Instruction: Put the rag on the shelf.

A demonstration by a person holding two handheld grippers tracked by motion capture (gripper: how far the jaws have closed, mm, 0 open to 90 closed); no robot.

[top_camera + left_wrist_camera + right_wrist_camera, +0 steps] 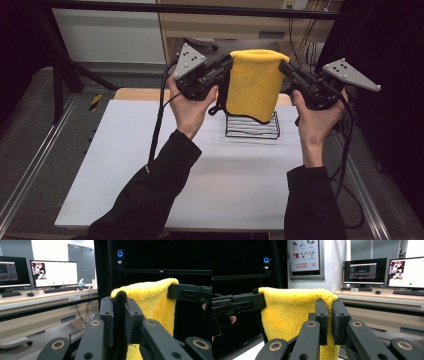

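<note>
A yellow towel [252, 82] with a black edge hangs stretched between my two grippers, above a black wire rack [252, 127] on the white table [150, 165]. My left gripper [227, 64] is shut on the towel's left top corner. In the left gripper view, the dark hem [121, 298] sits pinched in my left gripper [119, 312], and the towel [152, 300] runs to the right gripper [173, 291]. My right gripper [286, 67] is shut on the right top corner. The right gripper view shows the towel [292, 310] pinched in my right gripper [329, 315], with the left gripper [260, 301] at its far end.
The rack stands near the table's far edge, right under the towel's lower hem. A black frame bar [200, 9] crosses behind the towel. A desk with monitors [53, 273] stands beyond the table. Cables [159, 125] trail from both grippers.
</note>
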